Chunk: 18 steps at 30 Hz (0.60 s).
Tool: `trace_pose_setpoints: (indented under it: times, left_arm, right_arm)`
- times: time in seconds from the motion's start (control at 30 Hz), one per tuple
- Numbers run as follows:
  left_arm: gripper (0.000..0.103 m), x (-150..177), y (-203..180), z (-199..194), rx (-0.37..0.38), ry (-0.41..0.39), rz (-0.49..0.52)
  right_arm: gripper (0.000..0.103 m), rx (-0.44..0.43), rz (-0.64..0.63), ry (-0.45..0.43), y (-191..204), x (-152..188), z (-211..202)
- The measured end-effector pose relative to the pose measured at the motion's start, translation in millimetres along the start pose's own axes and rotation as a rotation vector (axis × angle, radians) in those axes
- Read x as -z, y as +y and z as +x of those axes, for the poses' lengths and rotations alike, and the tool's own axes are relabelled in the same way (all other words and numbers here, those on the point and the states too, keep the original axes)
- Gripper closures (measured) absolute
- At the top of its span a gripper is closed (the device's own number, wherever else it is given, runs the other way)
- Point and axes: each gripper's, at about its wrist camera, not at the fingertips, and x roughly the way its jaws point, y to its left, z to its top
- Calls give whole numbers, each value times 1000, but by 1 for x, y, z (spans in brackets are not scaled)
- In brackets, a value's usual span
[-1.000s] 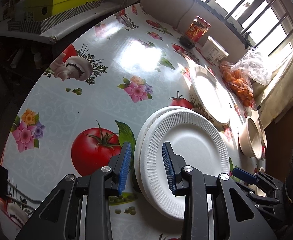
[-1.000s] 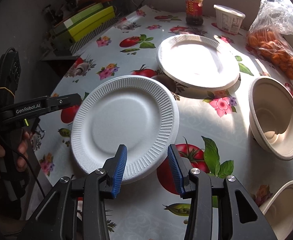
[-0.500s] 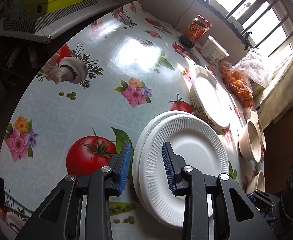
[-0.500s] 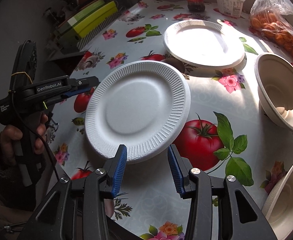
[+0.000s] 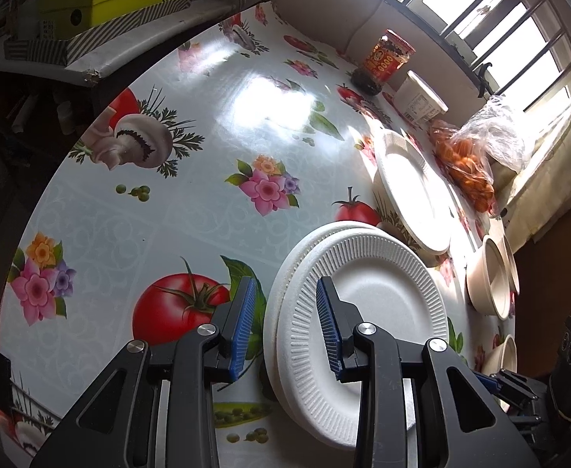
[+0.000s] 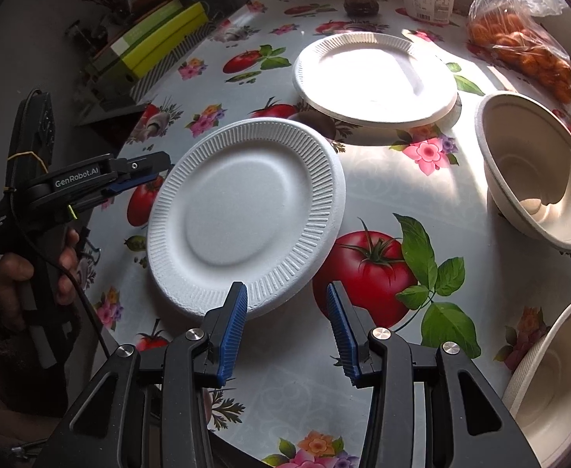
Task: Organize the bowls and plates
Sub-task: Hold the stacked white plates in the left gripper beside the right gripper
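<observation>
My left gripper (image 5: 285,323) has its jaws apart and empty, straddling the near rim of the ribbed foam plate (image 5: 363,312), which sits askew on a 2nd plate on the worktop (image 5: 191,163); my right gripper (image 6: 285,321) hangs jaws apart and empty just off the same plate's edge. I judge the light foam could skid or tip if only 1 jaw catches the rim. A clumsy lift might also drag the lower plate, or knock the bowl (image 6: 538,171) nearby.

free: tablecloth (image 5: 215,144) left of plates; blocked: bowls (image 6: 538,171), orange bag (image 6: 527,50) right
</observation>
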Motion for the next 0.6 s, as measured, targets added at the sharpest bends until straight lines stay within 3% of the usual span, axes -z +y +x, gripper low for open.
trace_pose_setpoints:
  times: [0.2,0.43,0.6]
  left_arm:
    - [69,1,0,6,21,22,-8]
    - [69,1,-7,5,52,25,4]
    - [69,0,-5,5,55,28,-6]
  right_arm:
    - [61,-24,-8,21,7,-3,7]
    - [61,58,-52,54,17,-11,14]
    - [60,65,-50,54,15,-17,14]
